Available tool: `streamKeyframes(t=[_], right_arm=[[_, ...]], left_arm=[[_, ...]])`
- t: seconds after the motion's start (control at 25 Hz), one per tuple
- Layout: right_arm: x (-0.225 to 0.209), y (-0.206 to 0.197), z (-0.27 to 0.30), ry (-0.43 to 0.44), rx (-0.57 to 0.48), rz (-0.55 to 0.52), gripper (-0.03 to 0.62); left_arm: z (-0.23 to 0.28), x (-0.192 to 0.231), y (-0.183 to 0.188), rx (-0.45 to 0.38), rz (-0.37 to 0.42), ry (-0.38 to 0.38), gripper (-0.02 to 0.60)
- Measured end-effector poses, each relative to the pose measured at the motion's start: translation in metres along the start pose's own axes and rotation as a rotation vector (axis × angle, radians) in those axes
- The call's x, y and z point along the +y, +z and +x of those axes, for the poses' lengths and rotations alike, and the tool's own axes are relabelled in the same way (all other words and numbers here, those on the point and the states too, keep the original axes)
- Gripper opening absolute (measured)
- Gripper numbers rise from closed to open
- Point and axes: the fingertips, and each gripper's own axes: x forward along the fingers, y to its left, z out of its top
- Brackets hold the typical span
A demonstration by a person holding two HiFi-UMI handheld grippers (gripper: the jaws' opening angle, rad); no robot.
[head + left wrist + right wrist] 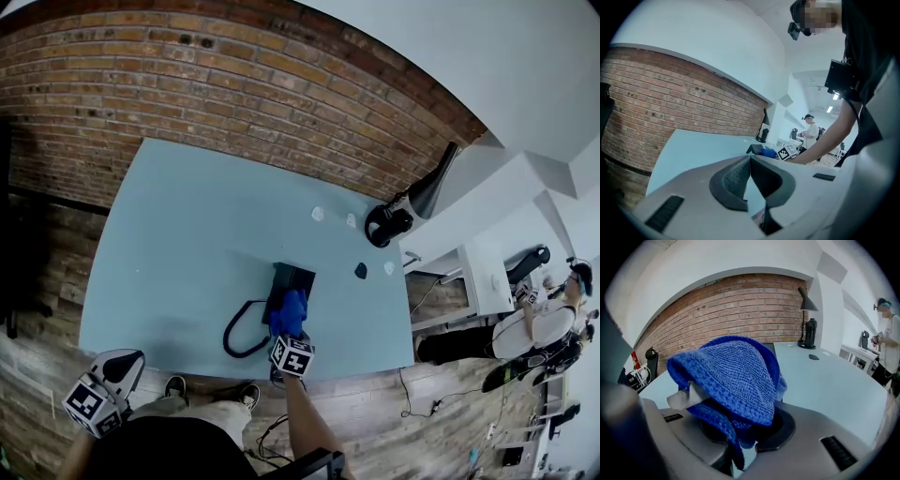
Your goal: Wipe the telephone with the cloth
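A black telephone (292, 279) lies near the front of the light blue table (187, 253), and its cord (236, 336) loops off to the left. A blue knitted cloth (288, 312) rests on the telephone's near end. My right gripper (289, 326) is shut on this cloth, which bulges over the jaws in the right gripper view (736, 376) and hides most of the phone. My left gripper (120, 367) hangs off the table's front left corner, away from the phone. Its pads (736, 180) meet at the tip with nothing between them. From there the telephone (753, 149) and the cloth (768, 153) look small and distant.
A black desk lamp (412, 202) stands at the table's far right corner. Small white scraps (319, 214) and a dark bit (361, 271) lie near the right edge. A brick wall (234, 84) runs behind the table. Another person (544, 319) stands beyond to the right.
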Motion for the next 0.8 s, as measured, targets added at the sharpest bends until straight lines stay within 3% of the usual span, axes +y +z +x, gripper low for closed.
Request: streamKeyframes(t=[0.48,0.68,0.8], right_arm=[[0.003,-0.018,-0.007,0.012,0.024,0.006,0.092],[0.007,-0.053,-0.014,0.083,0.150,0.026,0.093],[0.007,-0.052,-0.016,0.194,0.289,0.048,0.094]], left_arm=[[0.001,-0.004,-0.006,0.011,-0.021,0.008,0.012],[0.004,-0.007,-0.007,0.013,-0.017,0.003,0.012],[0.006,-0.009,-0.005,0.004,-0.014,0.000,0.012]])
